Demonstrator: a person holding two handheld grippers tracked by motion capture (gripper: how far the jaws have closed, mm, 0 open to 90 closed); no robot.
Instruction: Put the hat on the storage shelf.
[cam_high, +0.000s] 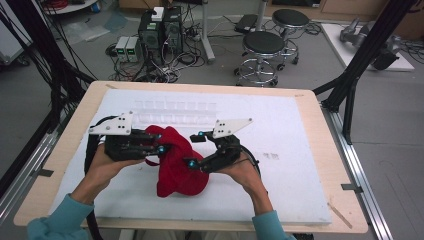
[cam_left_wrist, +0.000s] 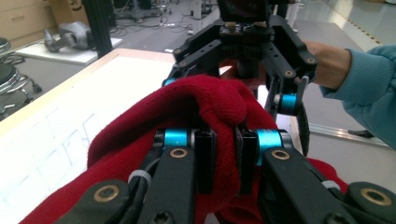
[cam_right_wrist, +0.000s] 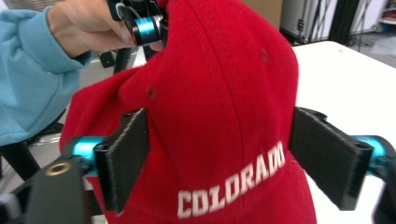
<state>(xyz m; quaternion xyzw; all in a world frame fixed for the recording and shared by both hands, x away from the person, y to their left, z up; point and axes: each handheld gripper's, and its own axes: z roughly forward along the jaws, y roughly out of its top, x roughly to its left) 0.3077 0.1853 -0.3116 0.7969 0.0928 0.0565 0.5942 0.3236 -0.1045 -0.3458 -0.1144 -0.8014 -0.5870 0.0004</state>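
A red cap (cam_high: 177, 165) with white "COLORADO" lettering is held up a little over the white board, between both hands. My left gripper (cam_high: 159, 145) is shut on a fold of the cap's fabric (cam_left_wrist: 210, 98), and its pads (cam_left_wrist: 205, 158) pinch the red cloth. Opposite it, my right gripper (cam_high: 196, 149) stands wide with the cap's lettered front (cam_right_wrist: 224, 93) between its jaws. Its pads (cam_right_wrist: 126, 149) sit at the cap's two sides without visibly squeezing it. The left gripper's blue roller (cam_right_wrist: 147, 25) and hand show at the top of the right gripper view.
A white foam board (cam_high: 280, 125) covers most of the wooden table (cam_high: 330, 200). A clear compartment tray (cam_high: 175, 111) lies at the board's back. Stools (cam_high: 262, 47), computer cases (cam_high: 160, 30) and black frame posts (cam_high: 365, 55) stand beyond the table.
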